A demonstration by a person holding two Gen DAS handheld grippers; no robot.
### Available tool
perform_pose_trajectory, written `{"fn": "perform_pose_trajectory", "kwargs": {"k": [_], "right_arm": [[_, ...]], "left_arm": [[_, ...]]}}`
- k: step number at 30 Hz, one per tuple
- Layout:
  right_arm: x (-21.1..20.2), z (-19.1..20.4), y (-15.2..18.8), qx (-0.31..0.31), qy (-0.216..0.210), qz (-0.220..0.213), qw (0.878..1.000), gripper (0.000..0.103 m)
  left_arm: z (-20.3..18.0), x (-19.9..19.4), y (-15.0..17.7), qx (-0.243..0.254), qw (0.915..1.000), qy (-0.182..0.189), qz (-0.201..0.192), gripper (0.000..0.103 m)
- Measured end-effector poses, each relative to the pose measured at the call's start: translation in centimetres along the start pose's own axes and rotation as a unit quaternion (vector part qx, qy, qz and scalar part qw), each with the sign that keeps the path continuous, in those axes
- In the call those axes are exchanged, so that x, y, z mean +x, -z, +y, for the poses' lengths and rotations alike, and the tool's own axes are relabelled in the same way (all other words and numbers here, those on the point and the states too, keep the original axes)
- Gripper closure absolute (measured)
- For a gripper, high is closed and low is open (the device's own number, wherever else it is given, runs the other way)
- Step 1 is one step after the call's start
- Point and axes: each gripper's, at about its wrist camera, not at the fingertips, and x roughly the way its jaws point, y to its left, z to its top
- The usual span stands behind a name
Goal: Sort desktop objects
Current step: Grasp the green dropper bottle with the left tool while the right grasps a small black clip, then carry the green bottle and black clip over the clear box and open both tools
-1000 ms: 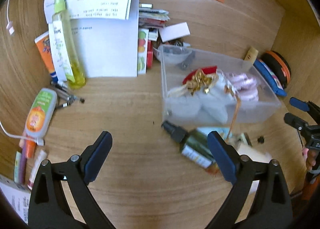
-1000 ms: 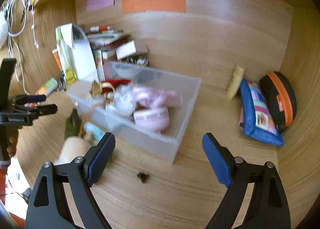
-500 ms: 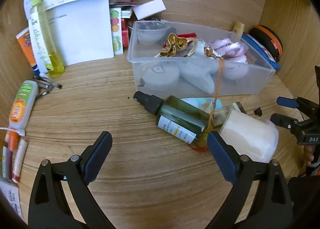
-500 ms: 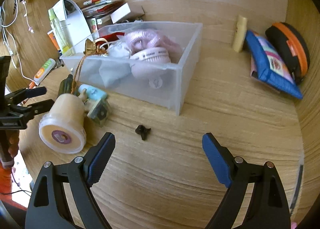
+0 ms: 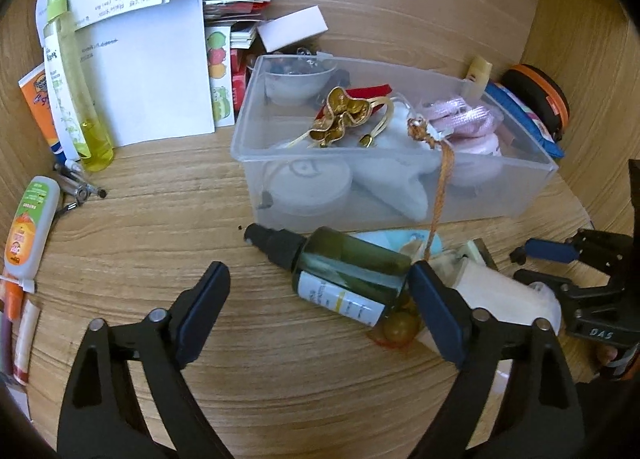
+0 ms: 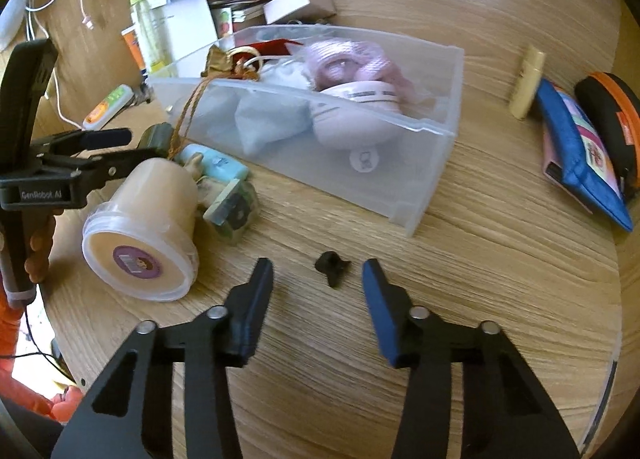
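Black claw [image 6: 317,285] arms, 2 blue pads, silver screws; orange sleeve [image 6: 16,323].

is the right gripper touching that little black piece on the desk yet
Apart. The right wrist view shows the right gripper with its jaws just closing around the small black piece, but bare wood shows between the piece and each pad.

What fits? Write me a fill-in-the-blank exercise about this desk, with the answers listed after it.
1. The dark green bottle lies on its ____ in front of the clear bin.
2. The small black piece sits on the desk between the fingers of the ____ gripper.
3. The gold ornament is inside the ____.
4. The cream tub has a round ____ sticker on its lid.

Missing words: side; right; bin; purple
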Motion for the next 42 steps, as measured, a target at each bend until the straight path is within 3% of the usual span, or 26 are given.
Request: {"fn": "perform_pose_trajectory", "kwargs": {"k": [4,7,12,23,35,42], "right_arm": [[0.1,-0.1,0.1,-0.001,-0.003,0.002,1.000,0.075],[0.2,-0.2,0.2,-0.003,-0.003,-0.002,1.000,0.083],[0.2,-0.1,0.2,-0.007,-0.002,-0.006,1.000,0.089],[-1.3,-0.3,-0.1,0.000,-0.007,-0.028,1.000,0.089],[-1.7,-0.2,0.3,0.000,-0.012,-0.025,1.000,0.089],[-1.8,-0.2,0.3,-0.003,-0.012,-0.028,1.000,0.089]], "left_arm": [[-0.4,0.7,0.0,0.004,0.9999,0.007,0.010,0.038],[-0.7,1.2,0.2,0.009,0.9998,0.006,0.014,0.046],[-0.4,1.3,0.4,-0.004,0.9999,0.012,0.009,0.046],[0.2,-0.5,1.0,-0.016,0.9996,0.001,-0.021,0.050],[0.1,0.3,0.4,-0.022,0.9996,0.016,0.000,0.050],[-0.2,1.5,0.0,-0.030,0.9995,0.007,0.008,0.039]]}}
